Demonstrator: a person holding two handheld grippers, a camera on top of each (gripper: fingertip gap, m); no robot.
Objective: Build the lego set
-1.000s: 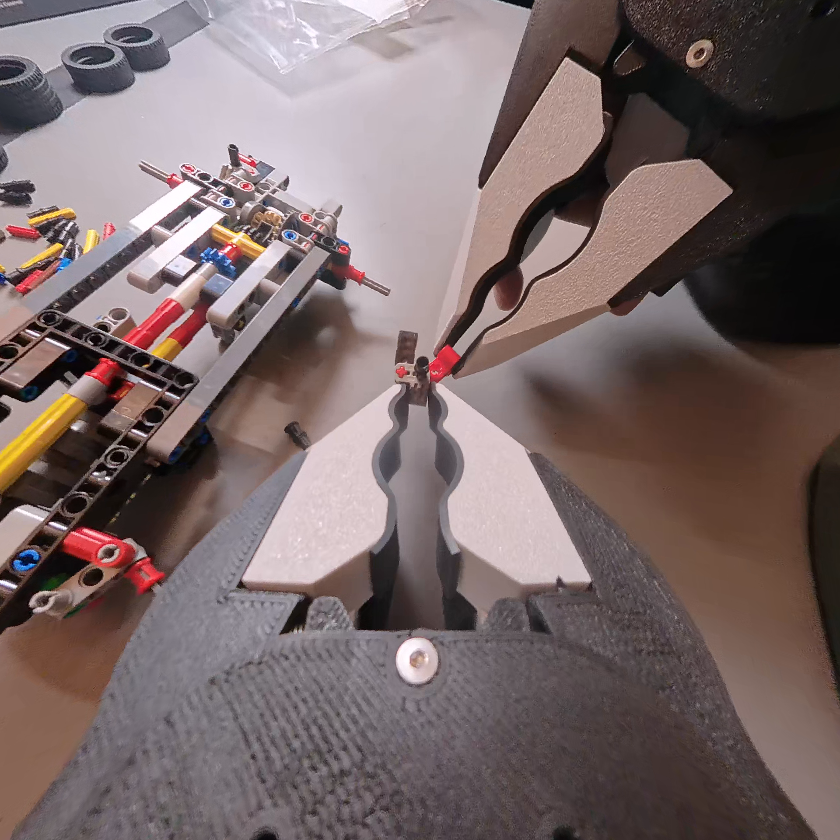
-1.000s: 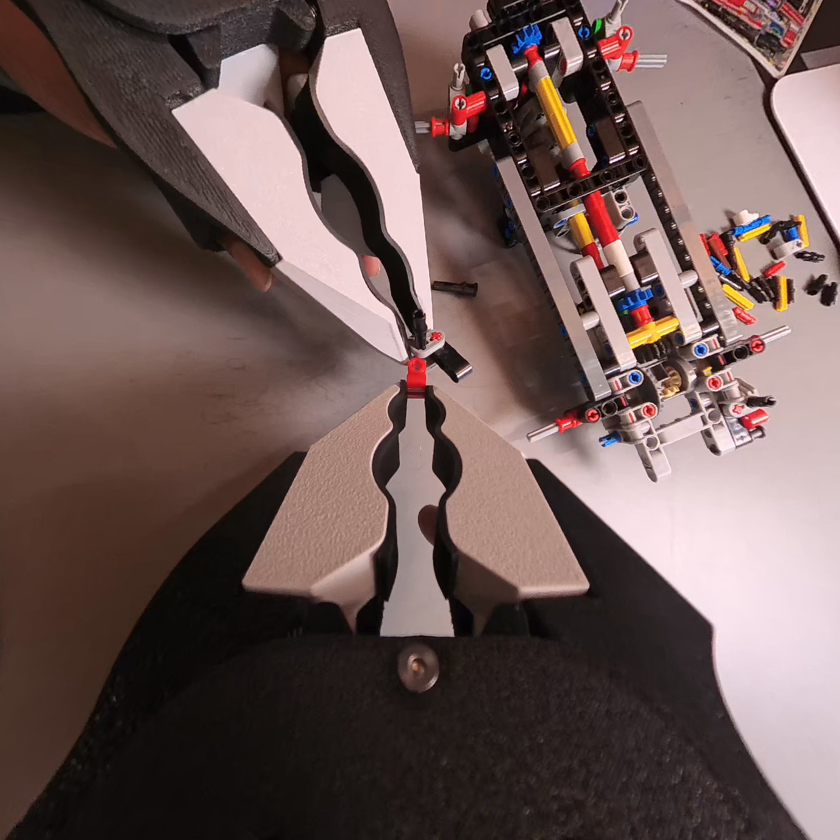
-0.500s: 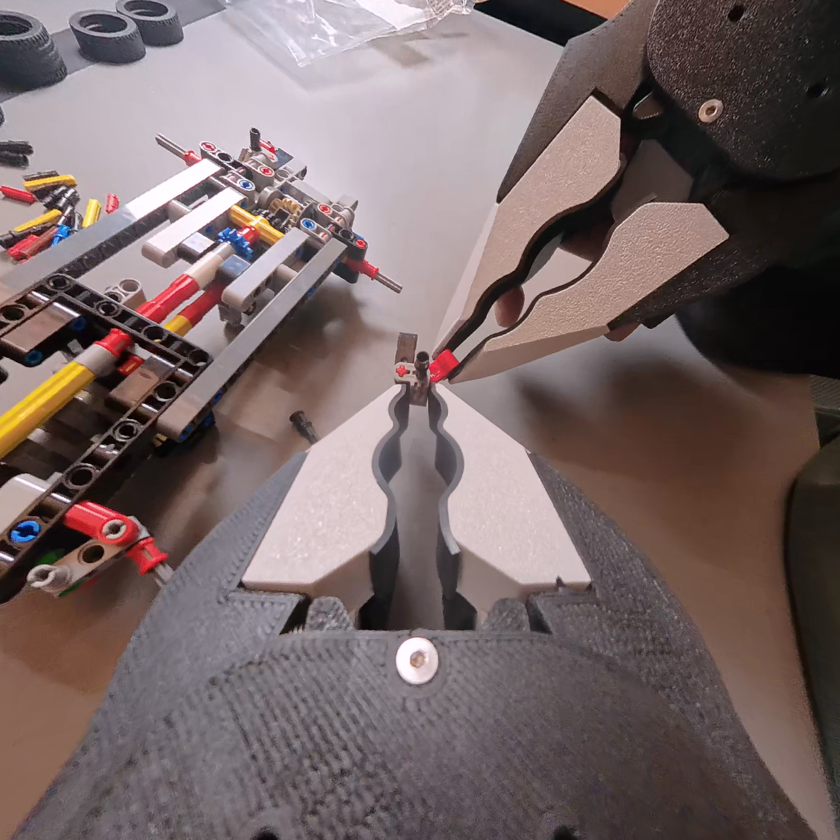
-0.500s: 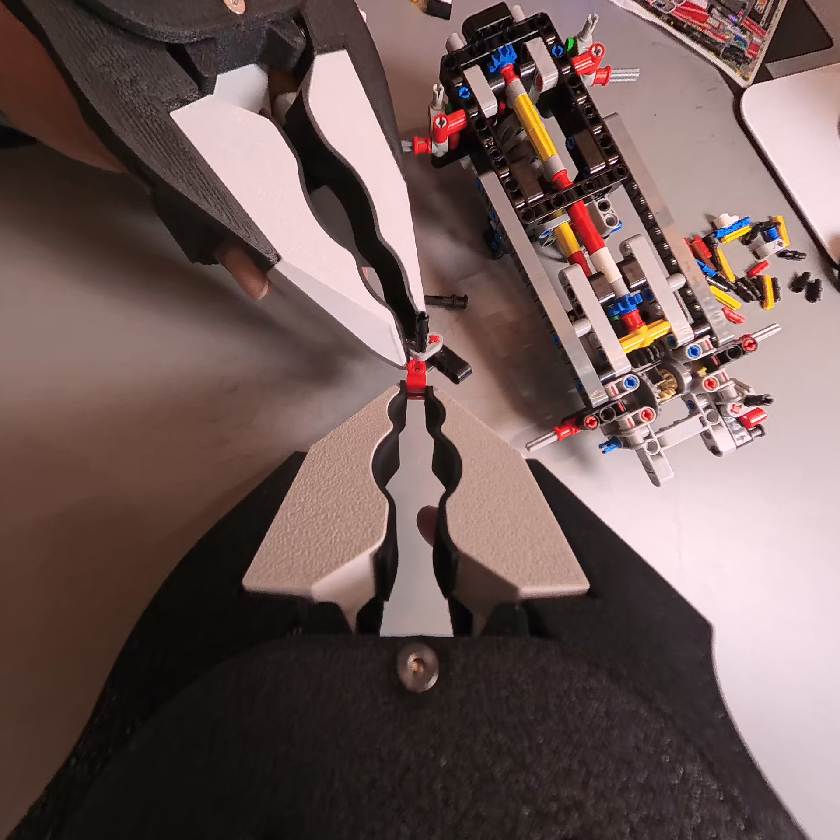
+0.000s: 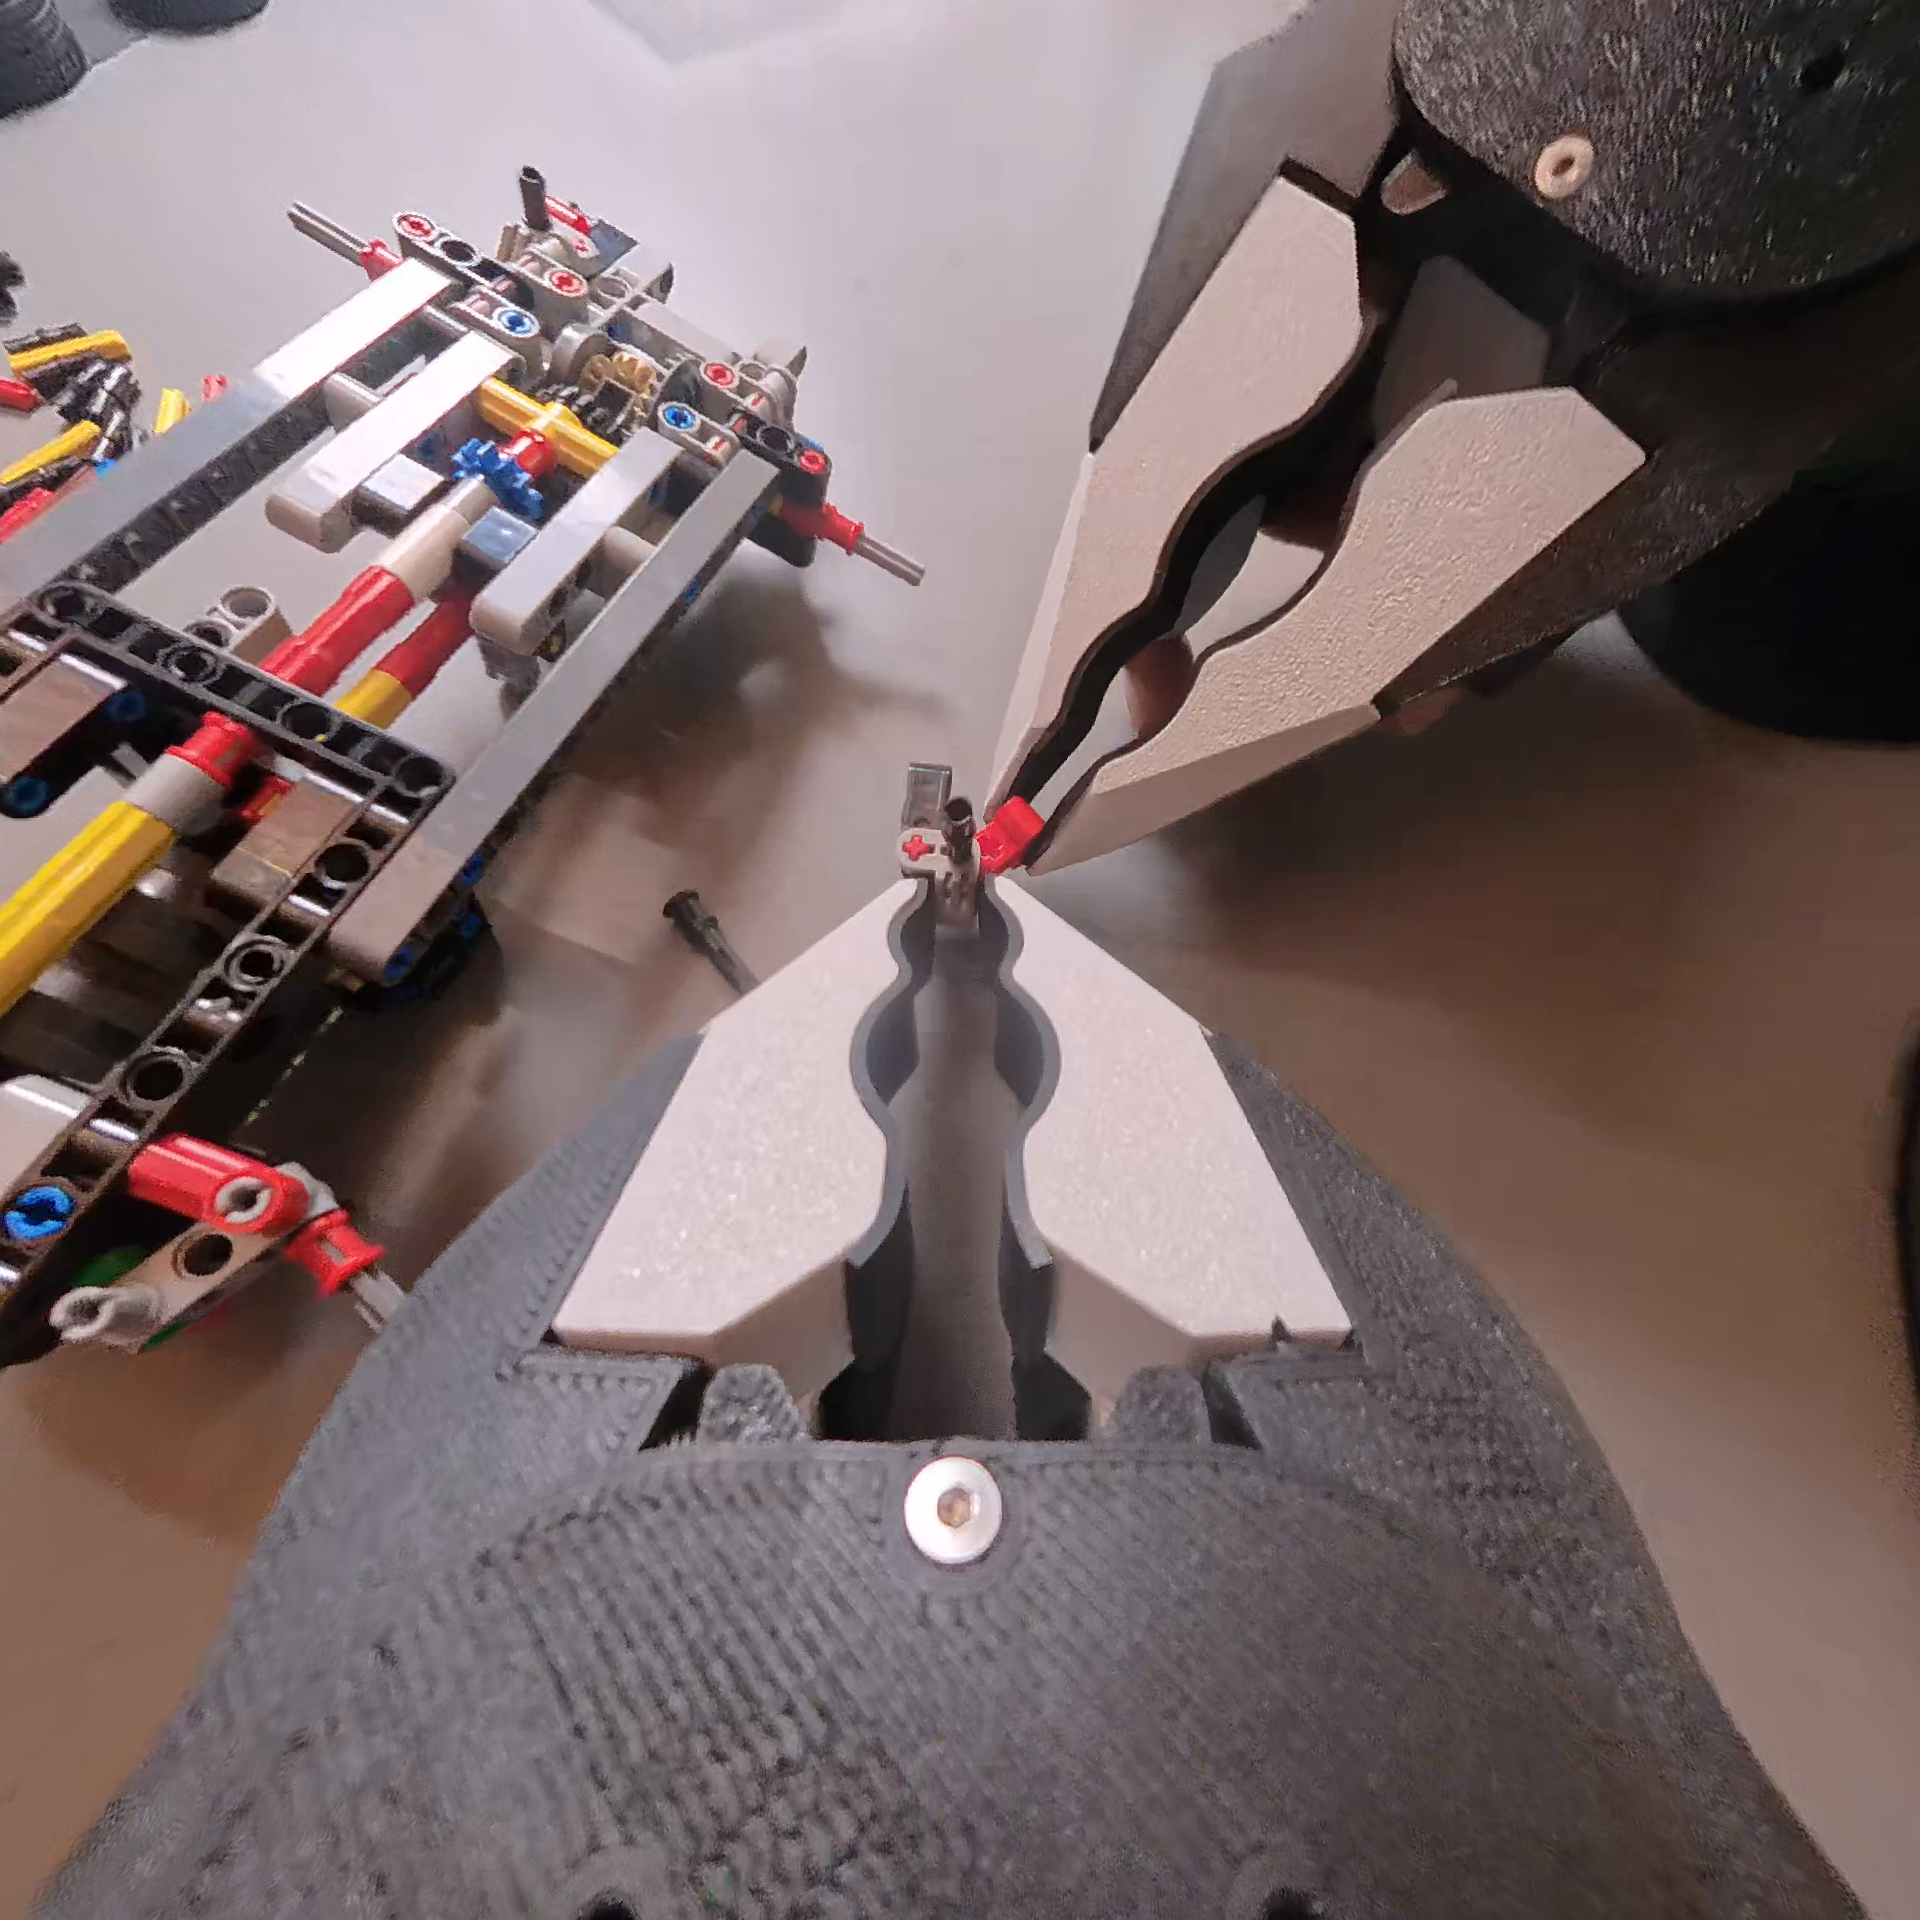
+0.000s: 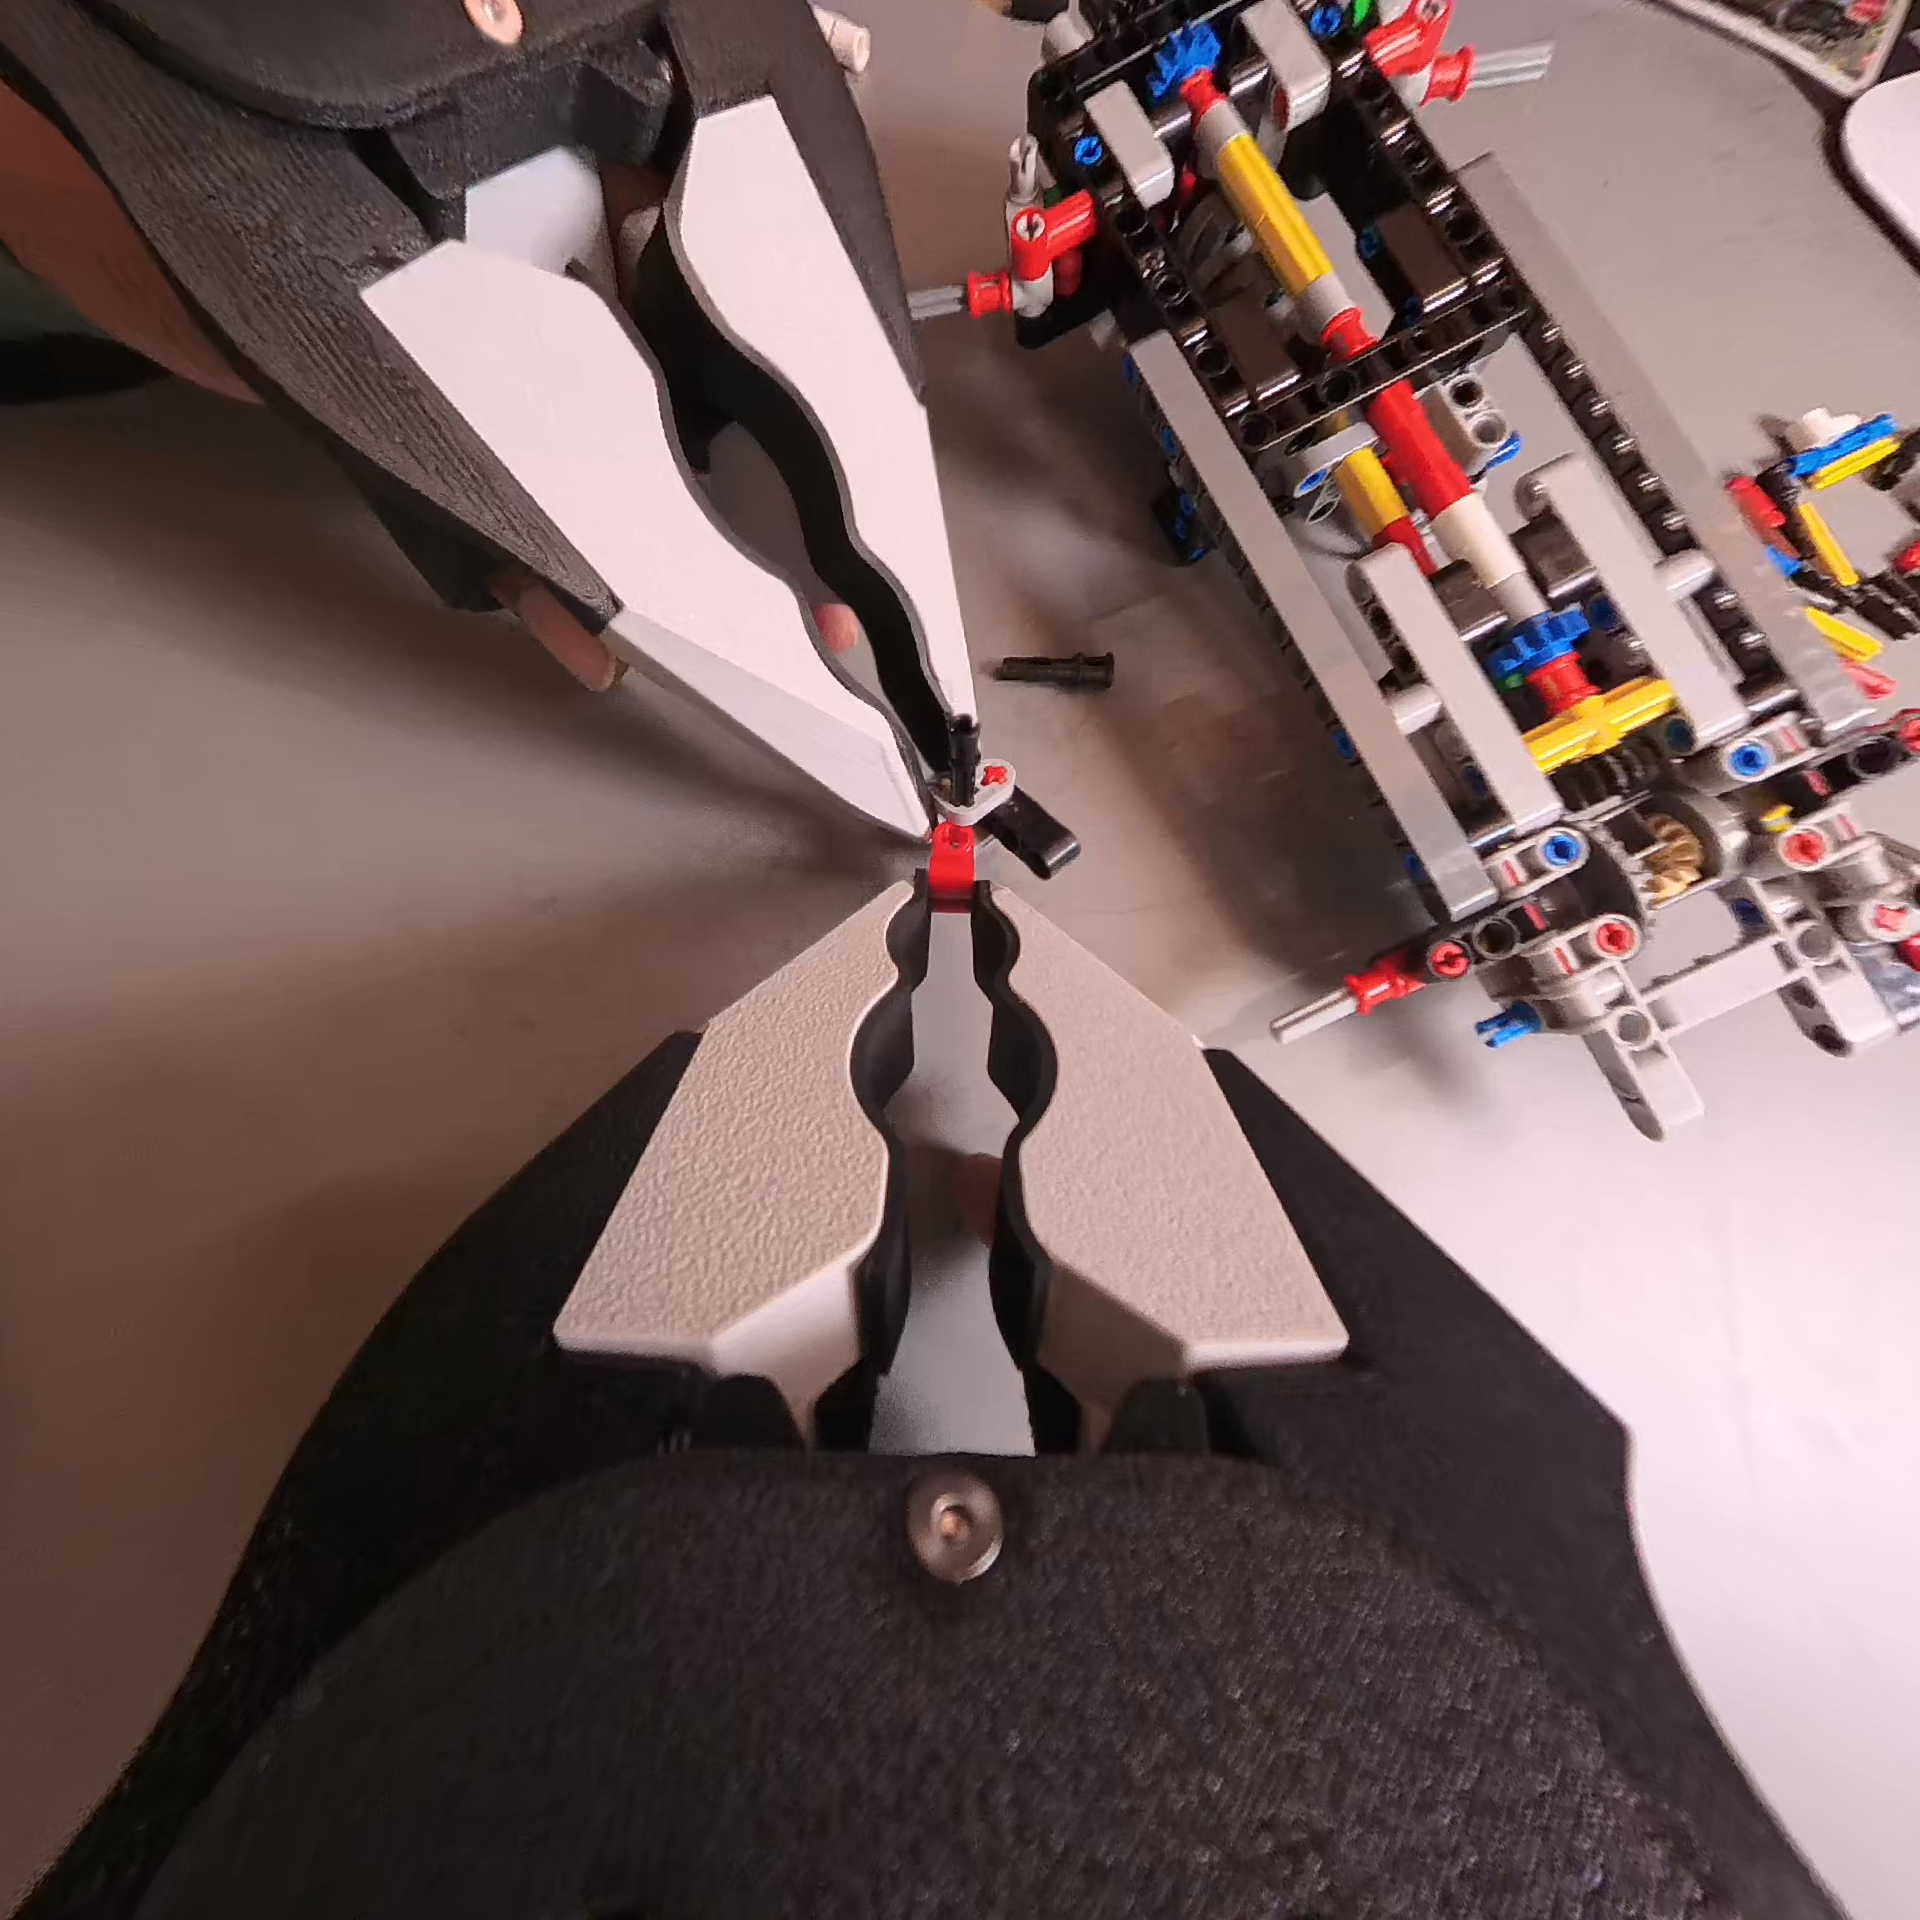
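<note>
My left gripper [image 5: 951,902] is shut on a small grey connector piece [image 5: 928,831] with a red cross axle and a black pin; the piece also shows in the right wrist view [image 6: 982,790]. My right gripper [image 6: 951,891] is shut on a small red piece [image 6: 951,860], which touches the grey piece's side; the red piece also shows in the left wrist view [image 5: 1006,834]. Both are held above the table, tip to tip. The half-built chassis [image 5: 343,582] lies to the left in the left wrist view and at upper right in the right wrist view [image 6: 1455,540].
A loose black pin [image 5: 707,935] lies on the table next to the chassis, also in the right wrist view [image 6: 1055,670]. Several small loose parts [image 6: 1839,540] lie beyond the chassis. Black tyres [image 5: 42,52] sit at the far left corner. A white object's edge [image 6: 1886,156] is at the right. My two grippers' fingertips are within a few centimetres of each other.
Both grippers stay shut and joined at their pieces. The chassis has shifted in both views, so the pair of grippers has moved closer toward it, with some motion blur.
</note>
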